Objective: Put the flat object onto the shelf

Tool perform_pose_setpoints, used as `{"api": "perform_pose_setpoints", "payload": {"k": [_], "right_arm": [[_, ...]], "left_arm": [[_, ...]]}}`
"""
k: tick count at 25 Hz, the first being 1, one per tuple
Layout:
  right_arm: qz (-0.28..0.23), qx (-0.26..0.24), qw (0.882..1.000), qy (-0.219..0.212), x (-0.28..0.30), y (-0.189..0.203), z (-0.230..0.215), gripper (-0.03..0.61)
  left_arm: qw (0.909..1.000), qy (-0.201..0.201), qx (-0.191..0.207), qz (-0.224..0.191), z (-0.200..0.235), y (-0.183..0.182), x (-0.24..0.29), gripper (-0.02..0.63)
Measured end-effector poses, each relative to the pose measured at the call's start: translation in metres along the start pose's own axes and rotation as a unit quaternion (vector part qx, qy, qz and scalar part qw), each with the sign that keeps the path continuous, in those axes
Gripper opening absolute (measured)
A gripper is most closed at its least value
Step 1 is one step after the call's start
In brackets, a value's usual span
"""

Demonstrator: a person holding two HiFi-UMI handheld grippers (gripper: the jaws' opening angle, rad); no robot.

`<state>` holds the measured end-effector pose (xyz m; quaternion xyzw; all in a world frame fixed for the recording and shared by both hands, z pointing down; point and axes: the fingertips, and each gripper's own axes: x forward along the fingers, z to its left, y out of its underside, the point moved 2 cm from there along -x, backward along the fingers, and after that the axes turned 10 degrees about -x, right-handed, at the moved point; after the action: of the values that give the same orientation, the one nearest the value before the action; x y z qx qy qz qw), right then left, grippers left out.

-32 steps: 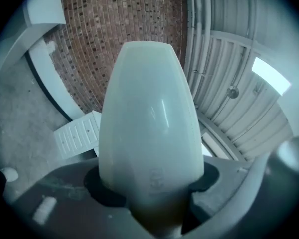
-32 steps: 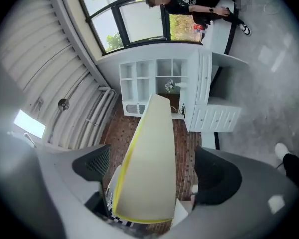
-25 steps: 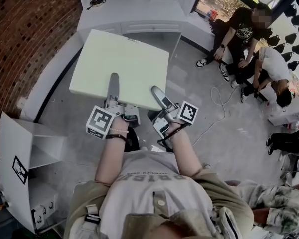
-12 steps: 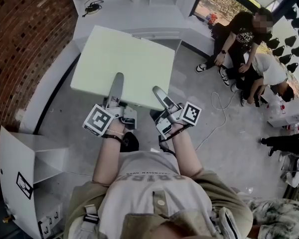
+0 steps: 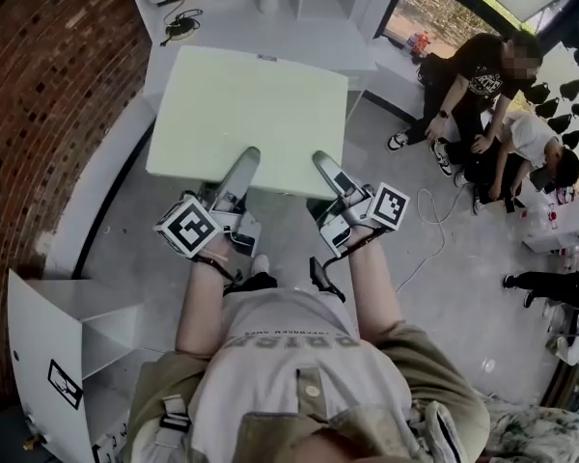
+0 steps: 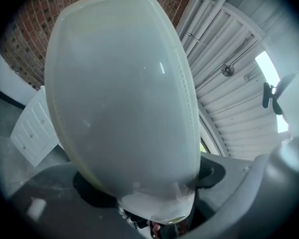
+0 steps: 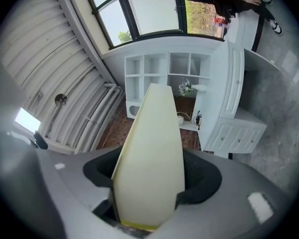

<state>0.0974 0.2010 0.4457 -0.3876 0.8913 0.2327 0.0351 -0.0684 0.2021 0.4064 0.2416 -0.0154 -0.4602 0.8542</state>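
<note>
A flat pale-green board hangs level in the air, and I hold it by its near edge with both grippers. My left gripper has one finger lying on top of the board; its jaws have just been opening wider, with the board still between them. My right gripper is shut on the board, seen edge-on between its jaws, which have just been closing. The white shelf unit with open compartments stands ahead, above a white counter.
A brick wall runs along the left. An open white cabinet stands on the floor at lower left. People sit at the right, and a cable lies on the grey floor. White drawers sit beside the shelf.
Both grippers and the board have moved forward toward the white counter and shelf; the board's far edge now overlaps the counter. The person has stepped forward too.
</note>
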Motion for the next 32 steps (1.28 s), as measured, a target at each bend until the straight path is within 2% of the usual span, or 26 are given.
{"api": "perform_pose_setpoints", "payload": {"k": [5, 13, 22, 30, 32], "right_arm": [[0.013, -0.019, 1.0, -0.002, 0.053, -0.029, -0.011, 0.328], [0.012, -0.046, 0.999, -0.002, 0.109, -0.073, -0.022, 0.33], [0.013, -0.05, 0.999, -0.003, 0.147, -0.128, -0.047, 0.328], [0.038, -0.061, 0.997, -0.007, 0.191, -0.2, -0.082, 0.328], [0.045, -0.062, 0.997, -0.011, 0.203, -0.218, -0.09, 0.328]], "left_arm": [[0.9998, 0.016, 0.002, 0.014, 0.015, -0.041, 0.036, 0.423], [0.9989, 0.041, -0.01, 0.022, 0.034, -0.082, 0.089, 0.423], [0.9988, 0.045, -0.007, 0.02, 0.054, -0.103, 0.154, 0.423], [0.9994, 0.031, -0.014, -0.002, 0.083, -0.123, 0.23, 0.423], [0.9992, 0.039, -0.009, -0.008, 0.081, -0.129, 0.251, 0.423]]}}
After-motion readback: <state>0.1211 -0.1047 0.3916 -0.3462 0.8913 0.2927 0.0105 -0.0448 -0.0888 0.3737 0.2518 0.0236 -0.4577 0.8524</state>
